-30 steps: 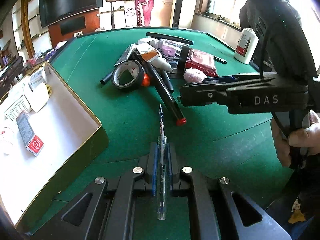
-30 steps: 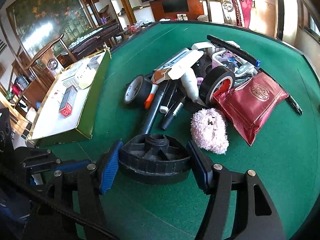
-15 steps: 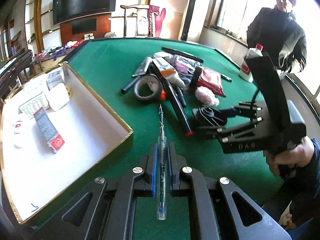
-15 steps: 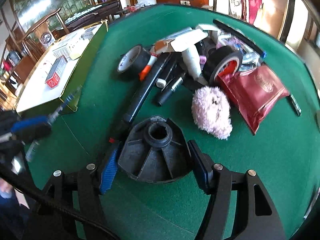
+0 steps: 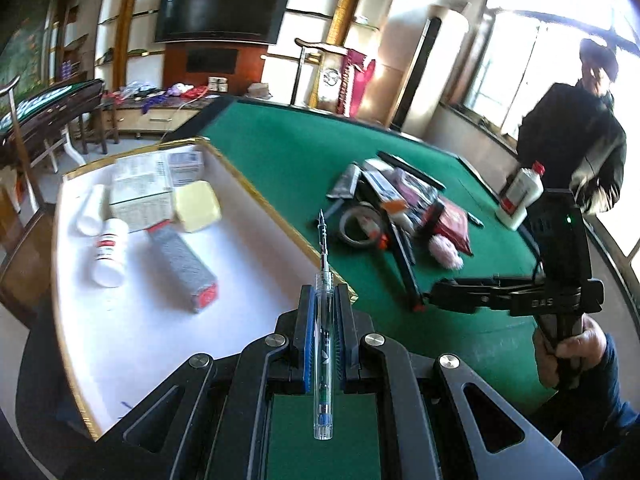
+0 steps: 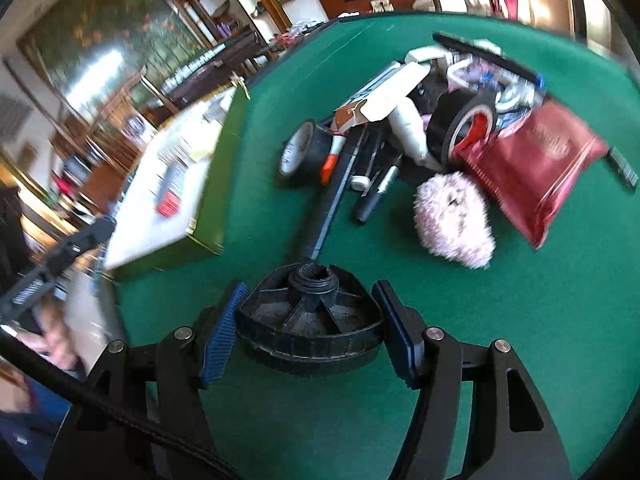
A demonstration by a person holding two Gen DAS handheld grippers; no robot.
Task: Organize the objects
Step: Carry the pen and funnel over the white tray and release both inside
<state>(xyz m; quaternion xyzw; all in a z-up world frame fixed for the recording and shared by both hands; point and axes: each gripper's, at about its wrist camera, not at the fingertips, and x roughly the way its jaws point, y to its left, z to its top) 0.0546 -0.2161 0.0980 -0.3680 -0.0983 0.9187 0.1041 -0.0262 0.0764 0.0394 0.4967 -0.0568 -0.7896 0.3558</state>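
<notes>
Starting at the left of the left wrist view, a shallow white-lined box (image 5: 256,208) with a gold-edged rim holds a white pill bottle (image 5: 109,252) with a red label band, a pale yellow block (image 5: 197,206) and a grey carton (image 5: 182,264) with a red end; its print is too blurred to read. At bottom centre, the left gripper (image 5: 323,320) is clamped tight on a clear plastic pen (image 5: 323,344), tip pointing up-frame over the box's near corner. Right of that, on the green felt table (image 5: 288,152), sits a smeared pile: tape roll (image 5: 356,226), red foil pouch (image 5: 456,224), pink fluffy toy (image 5: 446,254). Far right, a hand (image 5: 572,348) grips the other tool, lettered "DAS".

Over in the right wrist view, the box is cut off and blurred at left. At bottom centre, the right gripper (image 6: 308,328) squeezes a black ribbed plastic hub (image 6: 308,320), blue pads on both sides, held over the felt. The pouch's gold writing is unreadable.
</notes>
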